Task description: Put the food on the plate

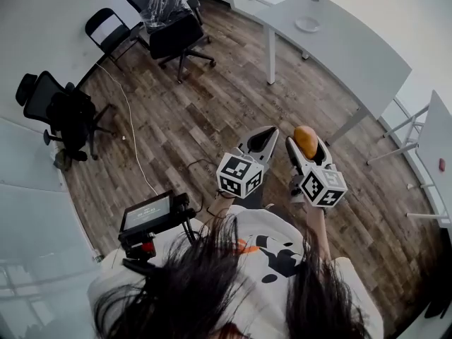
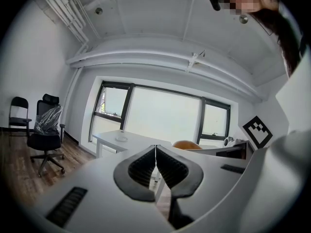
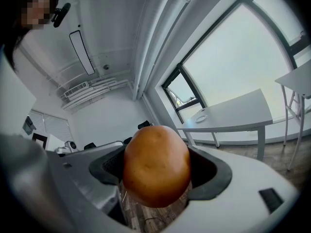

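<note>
A brown wood-plank floor (image 1: 212, 111) runs up to a plain white wall (image 1: 42, 20). A long white table (image 1: 346, 48) on white legs stands at the far side, and a second white desk (image 1: 439, 136) is at the right edge. Near the wall stand a black folding chair (image 1: 107, 30), a plastic-wrapped black swivel chair (image 1: 173, 34) and another black office chair (image 1: 60, 111). Wide black-framed windows (image 2: 160, 115) glow with daylight under a white ceiling (image 2: 146, 28).

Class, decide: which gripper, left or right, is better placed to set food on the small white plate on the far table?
Right. The right gripper is shut on the round golden-brown food item; the left gripper is shut and empty. The small white plate lies ahead of both.
</note>
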The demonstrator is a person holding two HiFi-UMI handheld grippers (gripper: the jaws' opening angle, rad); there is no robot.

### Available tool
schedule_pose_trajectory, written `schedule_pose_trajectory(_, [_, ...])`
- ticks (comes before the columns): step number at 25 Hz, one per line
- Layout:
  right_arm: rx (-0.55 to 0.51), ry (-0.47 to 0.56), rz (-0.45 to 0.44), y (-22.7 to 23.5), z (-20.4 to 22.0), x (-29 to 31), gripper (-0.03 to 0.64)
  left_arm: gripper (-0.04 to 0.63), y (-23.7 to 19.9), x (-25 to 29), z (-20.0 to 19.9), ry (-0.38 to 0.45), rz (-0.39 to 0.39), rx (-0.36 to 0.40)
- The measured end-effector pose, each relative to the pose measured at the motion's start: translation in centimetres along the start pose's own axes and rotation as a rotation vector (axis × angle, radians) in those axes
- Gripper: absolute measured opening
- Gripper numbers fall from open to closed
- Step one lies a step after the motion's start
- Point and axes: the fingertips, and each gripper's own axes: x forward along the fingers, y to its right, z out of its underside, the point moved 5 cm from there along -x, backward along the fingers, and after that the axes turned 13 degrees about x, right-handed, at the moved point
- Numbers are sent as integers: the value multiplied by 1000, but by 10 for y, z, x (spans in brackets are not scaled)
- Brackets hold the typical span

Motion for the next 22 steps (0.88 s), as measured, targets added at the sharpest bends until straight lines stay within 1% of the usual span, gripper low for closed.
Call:
schedule_pose_trajectory(3, [4, -3, 11, 12, -9, 19, 380, 6, -14, 20, 5, -9, 6, -2])
schedule_pose_trajectory(8, [4, -8, 29, 27, -28, 58, 379, 6, -51, 61, 4, 18, 21, -37])
schedule_pose_trajectory(10, [11, -4, 39, 34, -37, 76, 379, 6, -67, 80, 3, 12, 31, -30])
schedule_pose_trajectory(13, [36, 0, 65, 41, -57, 119, 379, 6, -104, 111, -4, -3, 59, -9])
schedule_pose_trajectory(16, [46, 0, 76, 38, -76, 172, 379, 6, -152, 141, -16, 3, 88, -25])
schedule_pose_trajectory(20, [36, 18, 74, 37, -78, 202, 380, 6, -175, 158, -14, 20, 118, -9])
schedule_pose_trajectory(22, [32, 28, 81, 36, -85, 225, 379, 6, -196, 172, -16, 23, 133, -3])
